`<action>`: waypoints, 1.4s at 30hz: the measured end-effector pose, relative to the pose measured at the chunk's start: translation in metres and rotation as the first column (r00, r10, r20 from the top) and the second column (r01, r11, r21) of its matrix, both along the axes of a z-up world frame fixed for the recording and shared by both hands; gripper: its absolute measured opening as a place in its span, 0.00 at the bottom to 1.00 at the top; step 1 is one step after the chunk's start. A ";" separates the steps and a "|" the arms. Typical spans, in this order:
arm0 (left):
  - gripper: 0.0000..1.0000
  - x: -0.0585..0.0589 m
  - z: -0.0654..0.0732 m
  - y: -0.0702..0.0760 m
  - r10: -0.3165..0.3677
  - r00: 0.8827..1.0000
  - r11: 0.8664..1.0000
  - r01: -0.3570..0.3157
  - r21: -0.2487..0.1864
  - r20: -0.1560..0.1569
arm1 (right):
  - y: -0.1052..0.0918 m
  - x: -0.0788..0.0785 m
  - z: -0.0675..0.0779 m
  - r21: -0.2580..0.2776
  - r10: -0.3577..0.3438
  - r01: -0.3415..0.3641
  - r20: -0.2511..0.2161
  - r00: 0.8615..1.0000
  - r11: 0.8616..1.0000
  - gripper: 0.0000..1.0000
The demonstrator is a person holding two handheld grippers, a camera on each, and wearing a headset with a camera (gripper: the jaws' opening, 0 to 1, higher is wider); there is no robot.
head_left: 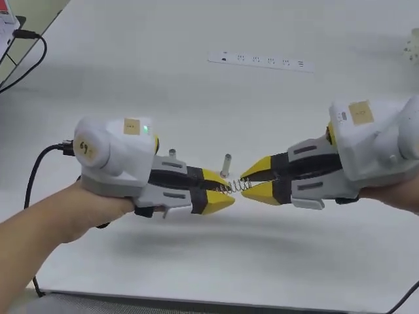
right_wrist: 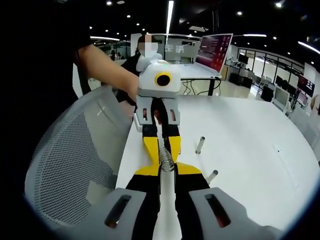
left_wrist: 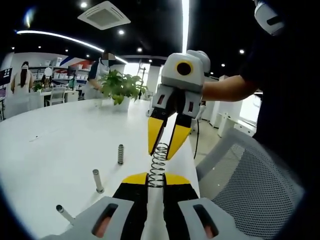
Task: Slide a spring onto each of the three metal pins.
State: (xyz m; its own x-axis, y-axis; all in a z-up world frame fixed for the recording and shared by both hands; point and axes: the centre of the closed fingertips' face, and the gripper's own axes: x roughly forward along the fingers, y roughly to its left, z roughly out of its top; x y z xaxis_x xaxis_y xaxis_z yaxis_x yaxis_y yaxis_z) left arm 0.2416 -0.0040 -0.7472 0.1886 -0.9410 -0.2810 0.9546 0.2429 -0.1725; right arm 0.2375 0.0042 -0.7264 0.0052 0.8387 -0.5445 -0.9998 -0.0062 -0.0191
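Observation:
A small steel spring (head_left: 236, 186) hangs level above the white table (head_left: 196, 98), bridging my two grippers. My left gripper (head_left: 221, 190) is shut on one end; in its own view the spring (left_wrist: 158, 167) rises from my jaws (left_wrist: 155, 180). My right gripper (head_left: 243, 184) pinches the other end, its yellow fingers (left_wrist: 155, 135) on either side of the coils. The spring (right_wrist: 166, 160) also shows in the right gripper view. Behind stand upright metal pins (head_left: 226, 163) (head_left: 172, 154). The farthest pin (left_wrist: 120, 154) looks ribbed, as if it carries a spring; two others (left_wrist: 97, 180) (left_wrist: 65, 214) are bare.
A white power strip (head_left: 262, 61) lies at the back of the table. A black cable (head_left: 33, 52) loops at the far left. The table's near edge runs just below the grippers, with a grey mesh chair (left_wrist: 250, 185) beside it.

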 end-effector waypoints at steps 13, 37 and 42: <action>0.02 -0.003 -0.002 -0.006 -0.006 1.000 1.000 0.006 0.011 0.020 | 0.014 0.001 0.010 0.069 -0.028 0.029 -0.017 0.999 0.997 0.00; 0.02 -0.004 0.006 -0.003 0.004 1.000 0.999 -0.004 -0.032 0.016 | 0.020 -0.005 0.017 0.119 -0.049 0.065 -0.130 0.990 0.991 0.09; 0.02 -0.004 0.007 -0.004 0.000 1.000 0.999 0.001 -0.035 0.016 | 0.025 -0.004 0.023 0.161 -0.058 0.084 -0.161 0.985 0.983 0.10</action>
